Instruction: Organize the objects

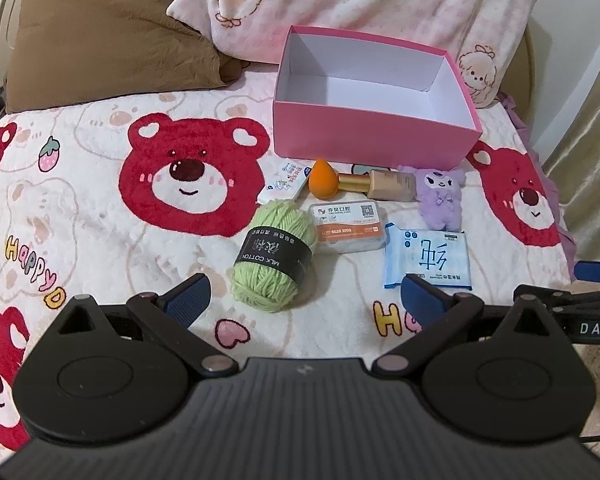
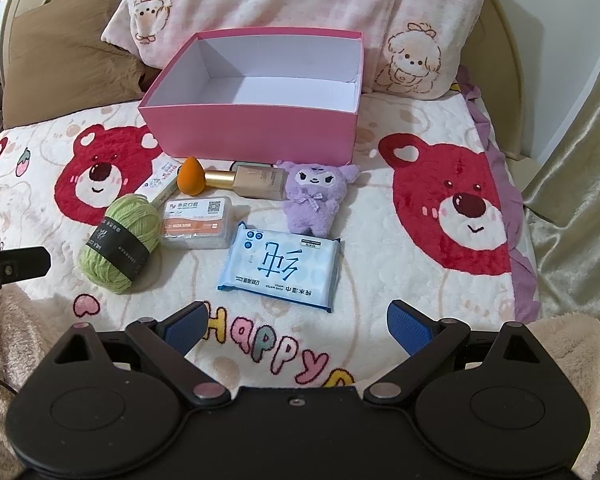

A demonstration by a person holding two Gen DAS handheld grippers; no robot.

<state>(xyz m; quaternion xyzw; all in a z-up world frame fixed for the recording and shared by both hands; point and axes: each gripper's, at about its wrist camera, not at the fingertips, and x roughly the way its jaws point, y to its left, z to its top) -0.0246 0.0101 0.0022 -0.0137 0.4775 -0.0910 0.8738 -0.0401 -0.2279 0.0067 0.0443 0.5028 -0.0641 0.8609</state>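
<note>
An empty pink box (image 1: 372, 132) (image 2: 252, 132) stands open on the bed. In front of it lie a green yarn ball (image 1: 274, 256) (image 2: 120, 240), a clear floss case (image 1: 348, 226) (image 2: 198, 224), a blue wipes pack (image 1: 426, 258) (image 2: 280, 266), a purple plush (image 1: 440, 196) (image 2: 314, 196), a foundation bottle (image 1: 380, 186) (image 2: 248, 182), an orange sponge (image 1: 322, 178) (image 2: 191, 178) and a small white box (image 1: 284, 184) (image 2: 164, 182). My left gripper (image 1: 304, 300) is open just short of the yarn. My right gripper (image 2: 300, 324) is open just short of the wipes.
The bedspread (image 1: 100, 208) carries red bear prints. A brown pillow (image 1: 108, 40) and a pink patterned pillow (image 2: 300, 4) lie behind the box. A curtain (image 2: 572, 140) hangs at the right. A fluffy cream blanket (image 2: 572, 352) lies at the near edge.
</note>
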